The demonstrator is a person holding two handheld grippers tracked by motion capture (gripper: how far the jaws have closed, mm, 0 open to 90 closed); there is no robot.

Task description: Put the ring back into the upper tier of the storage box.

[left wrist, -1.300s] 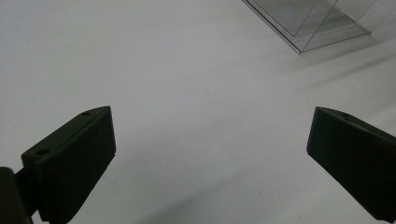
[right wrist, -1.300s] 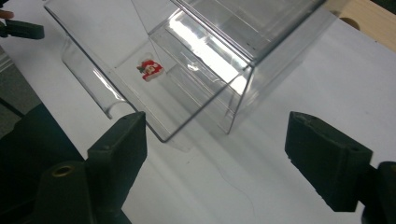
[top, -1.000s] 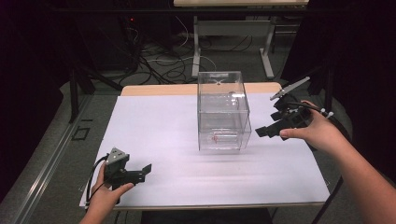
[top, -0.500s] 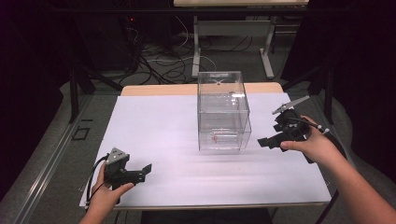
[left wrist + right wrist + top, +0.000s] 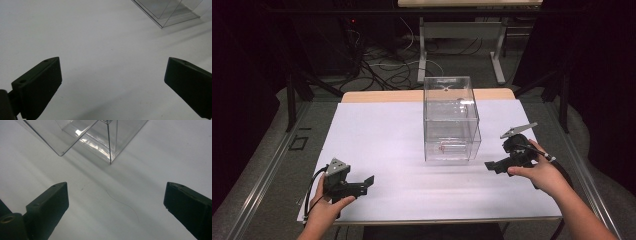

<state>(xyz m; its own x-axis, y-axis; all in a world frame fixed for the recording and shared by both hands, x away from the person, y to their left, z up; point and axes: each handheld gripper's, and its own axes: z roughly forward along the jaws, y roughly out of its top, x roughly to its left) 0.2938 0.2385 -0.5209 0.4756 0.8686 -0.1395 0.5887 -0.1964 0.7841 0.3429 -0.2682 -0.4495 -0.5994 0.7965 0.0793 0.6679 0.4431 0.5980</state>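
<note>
A clear plastic box [image 5: 451,120] stands upright on the white table [image 5: 382,135], right of centre, with a small reddish mark low inside it. My left gripper [image 5: 368,184] rests near the front left edge, far from the box, open and holding nothing. My right gripper [image 5: 492,165] hovers just right of the box's near corner, also open and holding nothing. In the left gripper view the gripper [image 5: 112,72] has its jaws wide apart, with the box's bottom corner [image 5: 172,12] far off at the top right. In the right gripper view the gripper [image 5: 116,195] faces the box's corner [image 5: 100,137] close ahead.
A thin hair-like thread [image 5: 122,203] lies on the table between the right jaws. A wooden strip [image 5: 382,96] borders the table's far edge. Beyond it are cables [image 5: 382,70] on the floor and the legs of another table [image 5: 422,50].
My right gripper has come down and toward the near edge, from beside the box's middle to its near right corner. The left gripper and the box have stayed put.
</note>
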